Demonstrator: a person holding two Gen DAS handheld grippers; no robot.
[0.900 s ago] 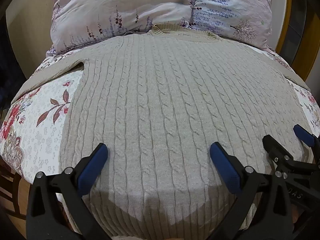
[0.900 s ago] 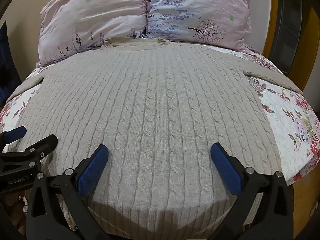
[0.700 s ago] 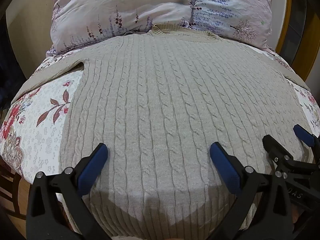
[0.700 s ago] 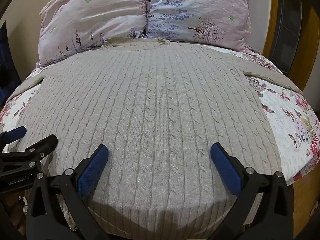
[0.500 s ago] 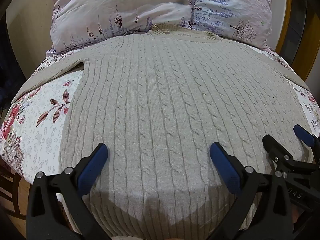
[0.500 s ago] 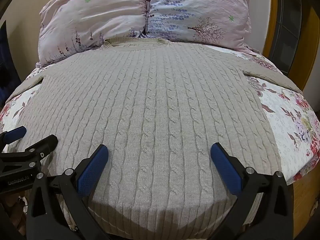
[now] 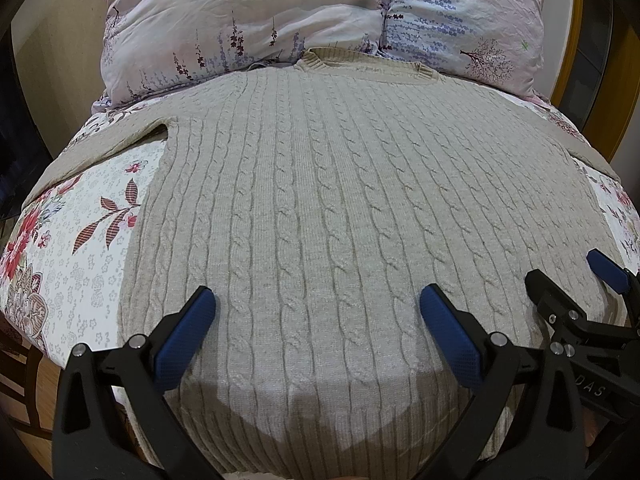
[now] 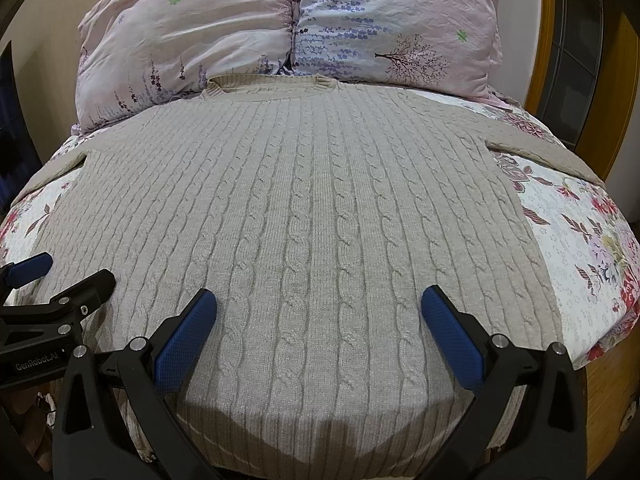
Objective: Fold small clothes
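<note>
Across the left wrist view, a beige sweater [image 7: 320, 220] is lying flat on the bed [image 7: 80, 264], collar at twelve o'clock touching two pillows [image 7: 260, 20], one sleeve stretching toward nine o'clock. The left gripper [image 7: 316, 320] is hovering over the hem at six o'clock, its jaws standing wide apart and holding nothing, probably lining up for a first fold. At three o'clock the right gripper [image 7: 568, 276] is showing beside it.

Over in the right wrist view, the sweater [image 8: 320, 220] is filling the bed [image 8: 580, 260], its other sleeve running toward two o'clock. The right gripper [image 8: 318, 320] is likewise spread wide and empty above the hem, with the left gripper [image 8: 68, 276] peeking in at nine o'clock.
</note>
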